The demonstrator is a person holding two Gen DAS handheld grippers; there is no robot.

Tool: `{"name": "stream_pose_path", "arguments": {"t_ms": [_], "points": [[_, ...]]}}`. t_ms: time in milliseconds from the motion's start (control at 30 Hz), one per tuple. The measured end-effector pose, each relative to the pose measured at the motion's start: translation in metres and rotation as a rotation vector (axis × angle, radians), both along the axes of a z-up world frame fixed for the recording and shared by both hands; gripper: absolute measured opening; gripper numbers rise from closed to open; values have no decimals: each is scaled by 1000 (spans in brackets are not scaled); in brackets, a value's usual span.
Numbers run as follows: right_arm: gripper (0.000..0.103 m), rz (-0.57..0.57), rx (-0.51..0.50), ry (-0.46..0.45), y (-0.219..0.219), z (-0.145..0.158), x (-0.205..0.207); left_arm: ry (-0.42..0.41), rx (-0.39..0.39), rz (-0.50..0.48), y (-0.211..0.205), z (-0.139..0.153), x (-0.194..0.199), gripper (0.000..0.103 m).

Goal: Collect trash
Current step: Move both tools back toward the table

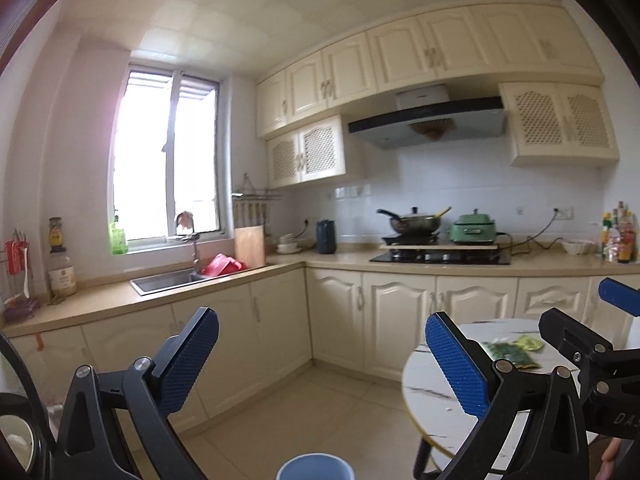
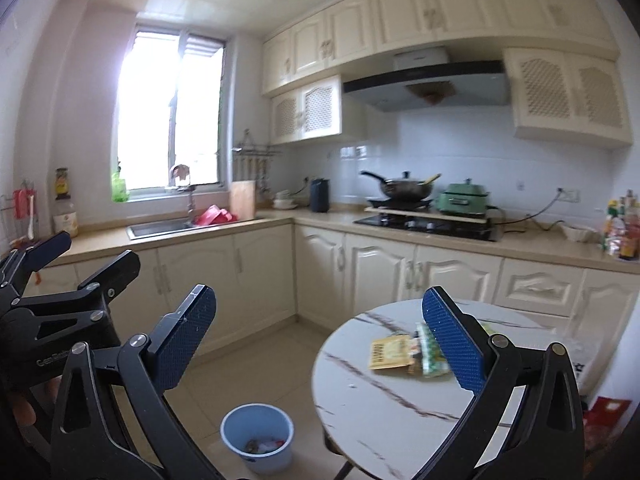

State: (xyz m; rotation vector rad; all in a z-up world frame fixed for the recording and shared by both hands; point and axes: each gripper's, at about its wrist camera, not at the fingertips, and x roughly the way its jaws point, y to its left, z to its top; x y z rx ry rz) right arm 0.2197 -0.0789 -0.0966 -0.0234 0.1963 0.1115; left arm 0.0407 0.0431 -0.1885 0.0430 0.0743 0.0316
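Both grippers level, jaws spread, empty

Round marble table (image 2: 400, 396), snack wrappers (image 2: 404, 354) on it, blue bin (image 2: 258, 436) on floor (image 2: 256, 364)

My round white table (image 2: 400, 396) has a glossy marble-look top with dark veins. On it lie shiny crinkled plastic wrappers, one yellow (image 2: 390, 354) and one green (image 2: 430, 354). On the floor left of the table, the pale blue plastic bucket (image 2: 258, 436) looks smooth and matt. Beyond the table, the cream cabinet doors (image 2: 376, 268) shine like lacquered wood, the sink (image 2: 160, 227) is brushed steel, and the cutting board (image 2: 242, 199) is bare wood. My gripper pads (image 2: 186, 344) are blue, finely textured rubber on matt black frames.
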Motion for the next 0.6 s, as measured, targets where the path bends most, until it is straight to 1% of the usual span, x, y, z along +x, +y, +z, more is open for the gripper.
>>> {"name": "stream_pose_path", "arguments": {"t_ms": [67, 200, 233, 300, 400, 500, 567, 600], "points": [[103, -23, 8, -5, -11, 2, -6, -6, 1, -25, -6, -2, -7, 102], [103, -75, 20, -17, -34, 5, -19, -9, 10, -79, -13, -3, -5, 102], [103, -91, 22, -20, -39, 5, -21, -7, 13, -90, -11, 2, 9, 102], [103, -118, 22, -25, -50, 5, -23, -4, 24, -122, -17, 1, 13, 102], [103, -166, 27, -24, -68, 3, -26, 2, 37, -162, -20, 8, 36, 102], [103, -211, 36, -13, -90, -1, -24, 24, 67, -201, -31, 10, 52, 102], [103, -234, 42, -5, -104, -3, -22, 39, 75, -223, -38, 19, 73, 102], [103, -244, 45, 1, -110, -5, -21, 51, 78, -238, -41, 17, 77, 102]]}}
